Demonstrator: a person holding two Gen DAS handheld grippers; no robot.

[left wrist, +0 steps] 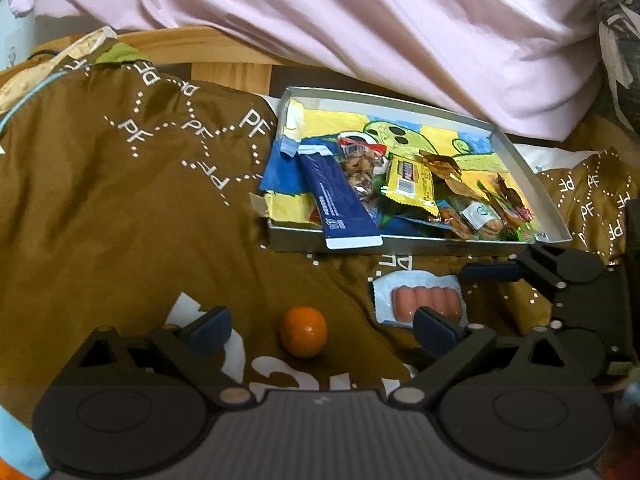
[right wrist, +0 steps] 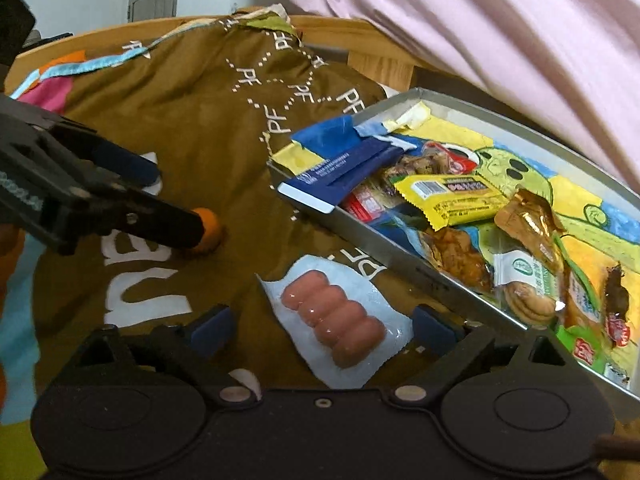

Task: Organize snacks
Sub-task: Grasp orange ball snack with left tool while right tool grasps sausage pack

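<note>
Right wrist view shows the right gripper (right wrist: 322, 330) spread wide around the sausage pack (right wrist: 334, 318) beside the tray (right wrist: 384, 258), while the left gripper (left wrist: 320, 328), also unclenched, frames the orange (left wrist: 303, 331), likely because both snacks belong with the others.

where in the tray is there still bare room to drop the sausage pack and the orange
Bare room lies along the tray's far side and far right corner, on the cartoon liner beyond the gold wrapper. The near half is crowded: the blue packet overhangs the near rim, with the yellow bar and cookie packs piled beside it.
</note>
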